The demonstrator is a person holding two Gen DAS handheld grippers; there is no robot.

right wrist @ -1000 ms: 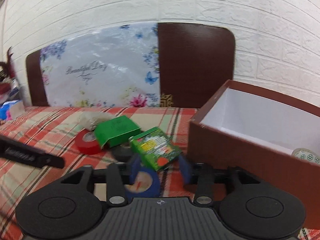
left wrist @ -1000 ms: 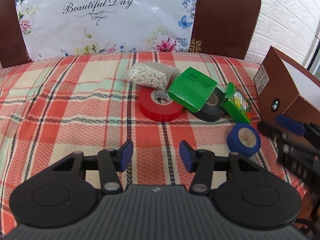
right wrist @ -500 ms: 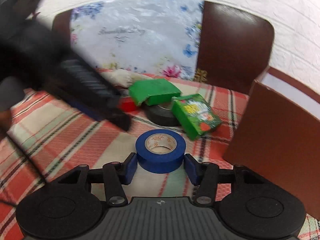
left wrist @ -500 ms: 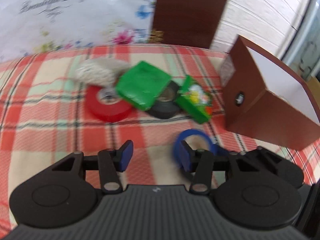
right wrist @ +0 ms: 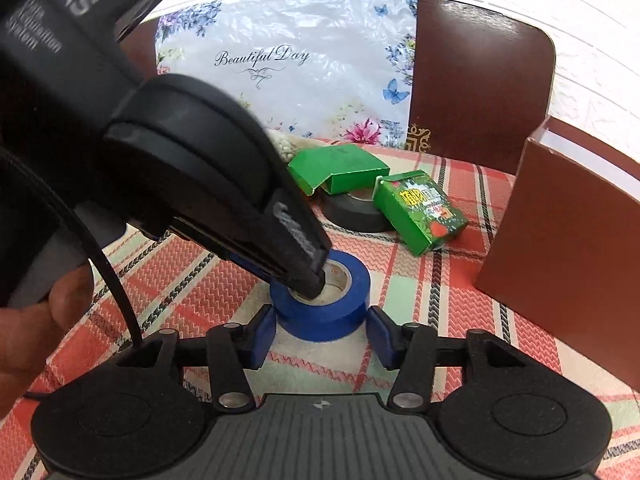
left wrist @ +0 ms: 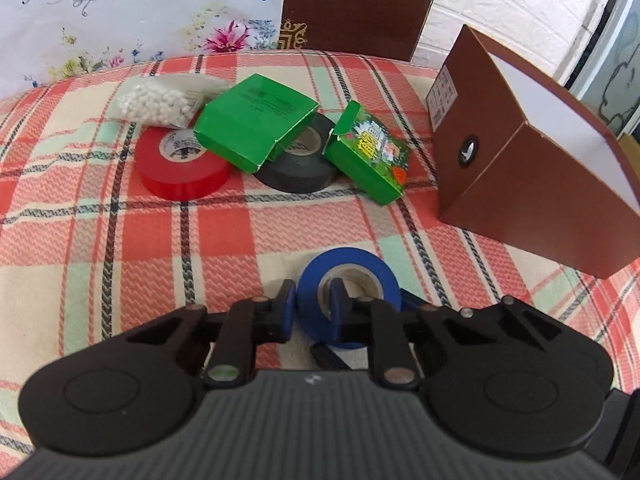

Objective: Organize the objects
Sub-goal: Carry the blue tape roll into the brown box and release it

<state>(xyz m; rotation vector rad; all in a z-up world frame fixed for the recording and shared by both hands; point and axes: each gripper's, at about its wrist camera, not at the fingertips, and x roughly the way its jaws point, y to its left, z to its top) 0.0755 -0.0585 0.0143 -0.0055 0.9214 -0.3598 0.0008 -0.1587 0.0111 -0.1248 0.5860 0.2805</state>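
A plaid cloth [left wrist: 224, 236] in red, cream and pale green covers the surface. Behind it, at twelve o'clock, stands a brown headboard [right wrist: 480, 80] against a white brick wall [right wrist: 592, 40], with a flowered plastic bag [right wrist: 288, 64] reading "Beautiful Day" leaning on it. The left gripper's [left wrist: 310, 310] body, seen from the right wrist, carries the letters "DAS" and blurred smaller print. The blue tape roll [left wrist: 348, 280] lies on the cloth at six o'clock. The left gripper is clamped on its wall, one finger outside and one in the core. The right gripper [right wrist: 322, 334] is partly open, its pads flanking the roll, just clear of it. At two o'clock sits an open brown box [left wrist: 520, 168].
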